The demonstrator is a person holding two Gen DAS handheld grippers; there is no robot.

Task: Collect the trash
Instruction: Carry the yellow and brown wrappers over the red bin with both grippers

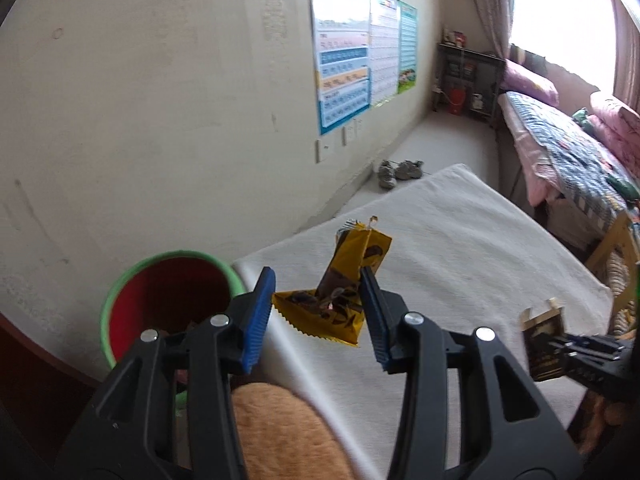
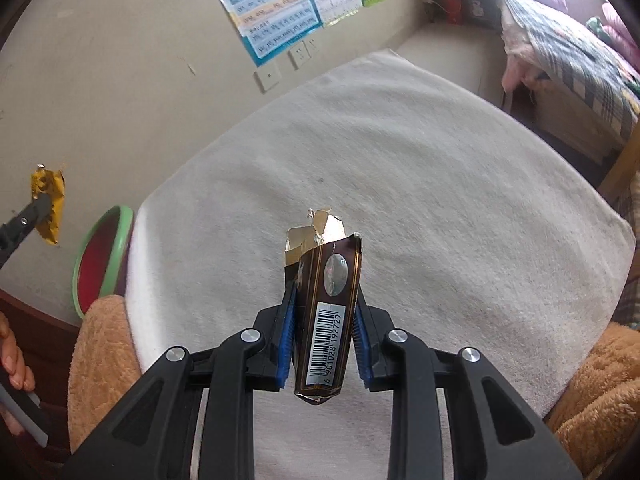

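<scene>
1. My left gripper [image 1: 318,304] has a yellow snack wrapper [image 1: 340,292] between its spread pads; whether they pinch it I cannot tell.
2. My right gripper [image 2: 324,340] pinches a brown cigarette pack [image 2: 326,312].
3. The green-rimmed bin [image 1: 168,304] sits at nine o'clock off the left pads.

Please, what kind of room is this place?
Most likely a bedroom in a home: a bed with patterned bedding stands under a curtained window, learning posters hang on the wall, and shoes lie on the floor.
</scene>
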